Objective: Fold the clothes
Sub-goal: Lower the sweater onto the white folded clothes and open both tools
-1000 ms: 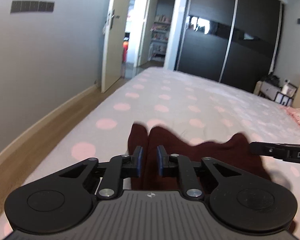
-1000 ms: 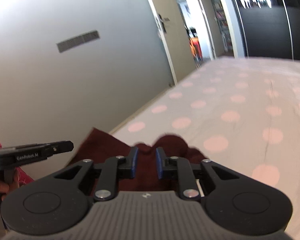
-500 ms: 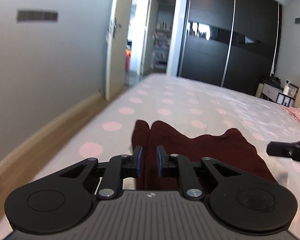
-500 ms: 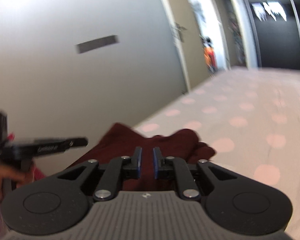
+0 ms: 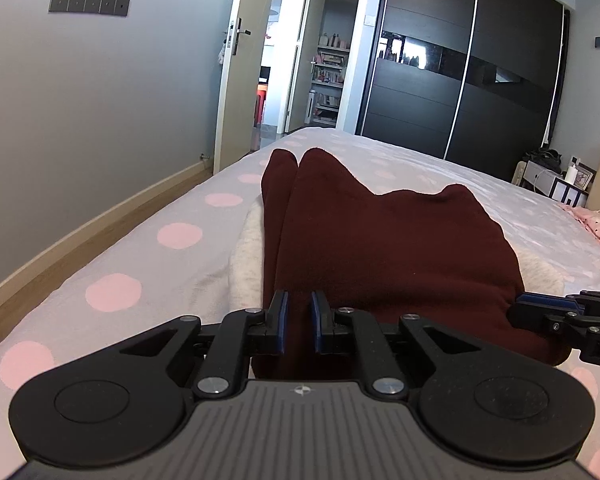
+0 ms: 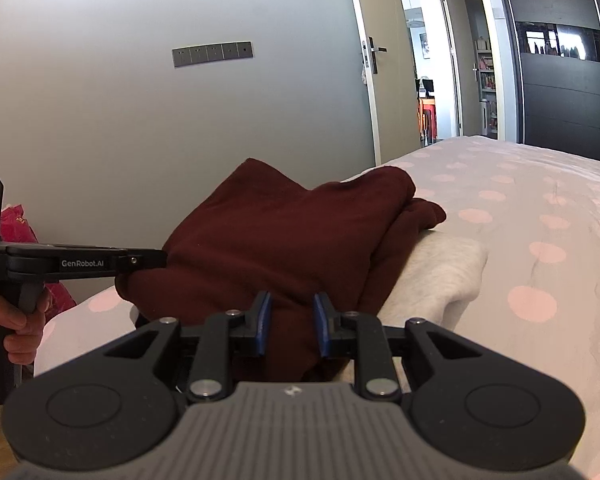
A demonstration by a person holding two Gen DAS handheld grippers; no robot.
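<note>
My left tool pinches the near hem of the maroon garment, its pads pressed onto the cloth. My right tool is letting go: its jaws are opening, with a fold of the same garment between them. A second ago the garment hung over bare bed; now it has come down onto a folded pale grey garment that peeks out on either side. I judge this piece folded and stacked, with release the step in hand. Its long axis runs straight away from my tools, its far corners pointing toward the doorway.
</note>
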